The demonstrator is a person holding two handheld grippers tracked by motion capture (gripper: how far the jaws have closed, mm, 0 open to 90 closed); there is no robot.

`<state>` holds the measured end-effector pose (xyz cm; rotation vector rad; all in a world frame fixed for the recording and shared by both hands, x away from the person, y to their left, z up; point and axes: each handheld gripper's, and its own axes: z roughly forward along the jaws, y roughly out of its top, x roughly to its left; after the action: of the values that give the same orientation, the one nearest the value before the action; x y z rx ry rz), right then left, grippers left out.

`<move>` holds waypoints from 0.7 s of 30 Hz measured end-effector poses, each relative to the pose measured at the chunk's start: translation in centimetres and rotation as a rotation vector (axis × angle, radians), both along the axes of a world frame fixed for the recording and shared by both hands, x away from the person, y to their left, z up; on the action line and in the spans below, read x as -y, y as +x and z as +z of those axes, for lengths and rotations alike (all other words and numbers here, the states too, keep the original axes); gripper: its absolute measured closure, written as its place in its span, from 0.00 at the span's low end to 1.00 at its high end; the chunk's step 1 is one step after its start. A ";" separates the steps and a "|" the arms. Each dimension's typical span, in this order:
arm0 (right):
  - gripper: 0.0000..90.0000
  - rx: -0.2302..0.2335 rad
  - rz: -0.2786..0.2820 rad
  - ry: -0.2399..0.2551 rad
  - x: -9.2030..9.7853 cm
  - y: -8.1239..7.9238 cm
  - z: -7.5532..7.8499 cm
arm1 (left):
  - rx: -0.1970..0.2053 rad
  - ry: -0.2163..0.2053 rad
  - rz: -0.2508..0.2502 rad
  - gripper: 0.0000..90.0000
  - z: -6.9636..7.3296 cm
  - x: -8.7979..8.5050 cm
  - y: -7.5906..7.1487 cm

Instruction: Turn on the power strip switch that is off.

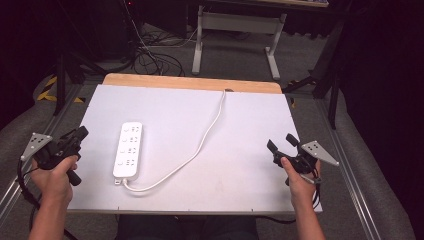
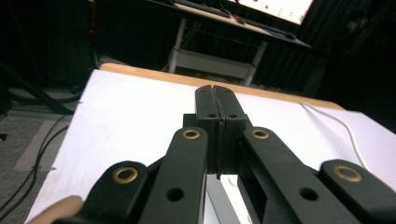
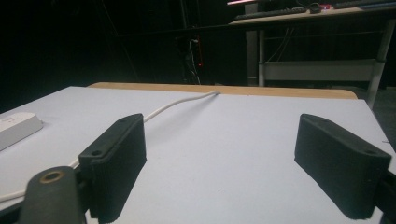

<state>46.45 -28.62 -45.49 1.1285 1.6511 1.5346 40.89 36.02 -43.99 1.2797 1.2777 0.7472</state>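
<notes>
A white power strip (image 1: 128,150) lies flat on the left part of the white board (image 1: 250,120). Its white cord (image 1: 205,137) curls from its near end and runs to the board's far edge. My left gripper (image 1: 82,132) is held at the board's left edge, left of the strip, with its jaws pressed together and nothing between them (image 2: 215,91). My right gripper (image 1: 280,141) hovers over the board's right side, far from the strip. Its jaws stand wide apart over bare board (image 3: 219,135). The strip (image 3: 16,126) and cord (image 3: 177,102) lie off to its left.
The board rests on a wooden tabletop whose far edge (image 1: 190,81) shows beyond it. A white desk frame (image 1: 235,30) stands on the floor behind, with black cables (image 1: 150,55) beside it. Metal rails (image 1: 350,165) run along both sides.
</notes>
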 end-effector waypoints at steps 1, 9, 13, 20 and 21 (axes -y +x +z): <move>0.19 0.004 0.000 -0.001 -0.1 0.0 0.0 | -0.003 0.007 -0.014 1.00 0.1 0.2 0.2; 0.20 0.019 -0.002 -0.001 -0.2 -0.2 0.2 | -0.066 0.187 -0.108 1.00 0.5 2.3 2.5; 0.20 0.017 -0.002 0.000 -0.2 -0.2 0.1 | -0.116 0.250 -0.130 1.00 0.4 3.5 3.7; 0.20 0.011 -0.001 -0.003 -0.3 -0.2 0.1 | -0.222 0.337 -0.188 1.00 -0.2 5.0 6.2; 0.21 0.011 -0.002 -0.003 -0.3 -0.2 0.1 | -0.236 0.339 -0.197 1.00 -0.3 5.1 6.5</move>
<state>46.26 -28.28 -45.41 1.1175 1.6441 1.5344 47.38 30.87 -44.27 1.7847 1.2202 0.7057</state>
